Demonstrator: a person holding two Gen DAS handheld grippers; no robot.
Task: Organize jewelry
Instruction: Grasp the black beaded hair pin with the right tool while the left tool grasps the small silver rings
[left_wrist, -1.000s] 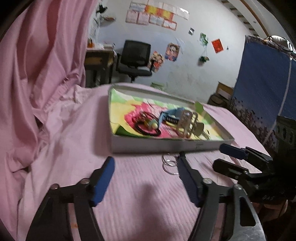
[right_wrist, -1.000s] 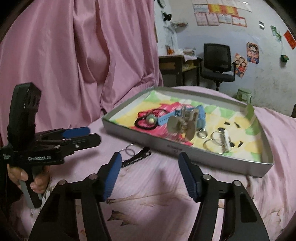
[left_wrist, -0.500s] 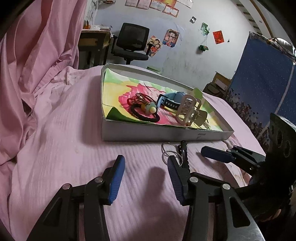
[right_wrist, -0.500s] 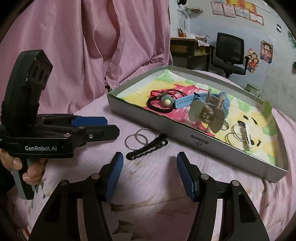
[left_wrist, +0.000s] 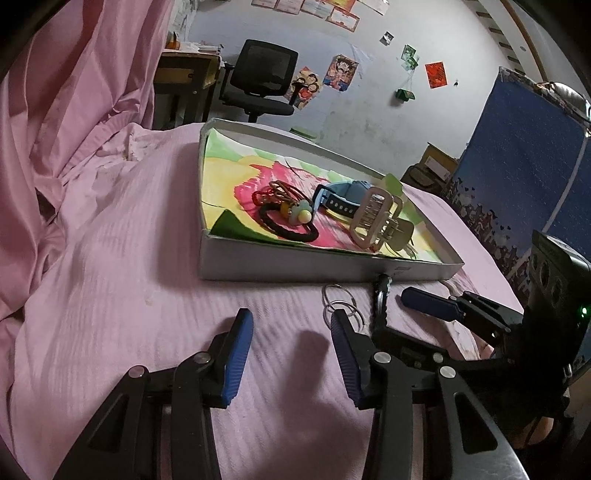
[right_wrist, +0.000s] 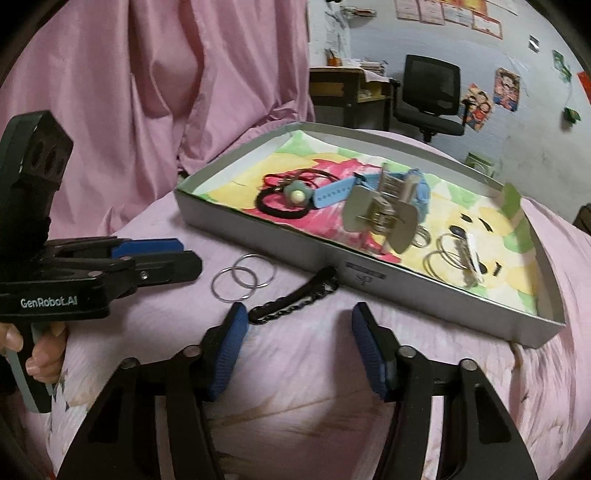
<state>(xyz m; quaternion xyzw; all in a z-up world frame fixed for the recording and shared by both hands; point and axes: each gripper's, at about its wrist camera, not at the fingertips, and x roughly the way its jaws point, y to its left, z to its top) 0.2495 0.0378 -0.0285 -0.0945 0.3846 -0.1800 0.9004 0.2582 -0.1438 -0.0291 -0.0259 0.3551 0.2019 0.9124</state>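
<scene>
Jewelry left out: a black chain clip (right_wrist: 295, 299) and two metal rings (right_wrist: 242, 276) lie on the pink bedsheet (right_wrist: 321, 354), just outside the tray's (right_wrist: 258, 243) near wall. Right gripper (right_wrist: 295, 350) and left gripper (left_wrist: 291, 354) both gape, empty. Thin rings on soft cloth could slip the pads (right_wrist: 227, 350) or snag fabric.

Tray (right_wrist: 436, 295) on bed (right_wrist: 317, 350), loose pieces in front of it.
Inside the tray: hair tie (right_wrist: 282, 206) left, claw clip (right_wrist: 384, 218) centre, rings (right_wrist: 448, 258) right. In front of the tray: hoop pair (right_wrist: 242, 277) left, chain clip (right_wrist: 295, 301) touching its front wall.
</scene>
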